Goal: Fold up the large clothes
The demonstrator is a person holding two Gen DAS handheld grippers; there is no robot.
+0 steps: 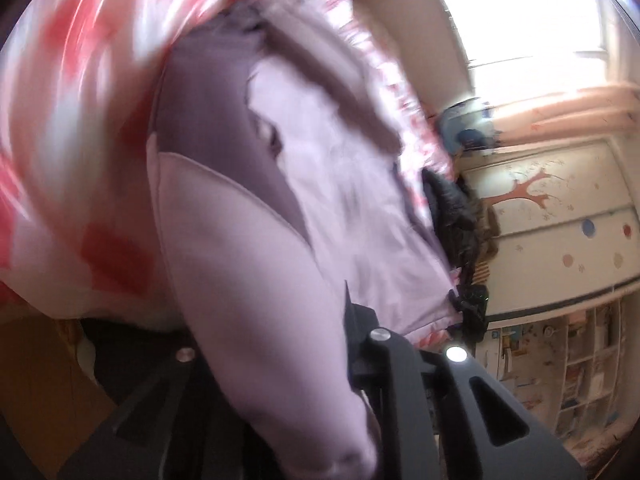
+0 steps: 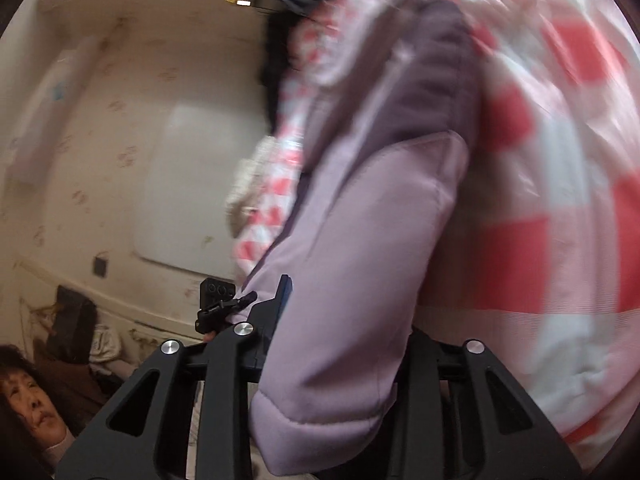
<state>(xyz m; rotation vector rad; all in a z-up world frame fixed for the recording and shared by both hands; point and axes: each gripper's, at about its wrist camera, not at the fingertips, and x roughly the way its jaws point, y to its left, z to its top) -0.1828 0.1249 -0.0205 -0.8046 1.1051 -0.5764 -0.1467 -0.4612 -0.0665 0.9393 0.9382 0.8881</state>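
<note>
Both the left tongs point(image 1: 320, 344) and right tongs point(image 2: 340, 320) are clenched on the lilac jacket point(image 2: 352, 248) (blurred), which hangs over a red-and-white checked bedspread point(image 2: 552, 184).

Lilac padded jacket point(image 2: 352, 264) between the right gripper point(image 2: 340, 320) jaws, against a red-and-white checked quilt point(image 2: 540, 200).
</note>
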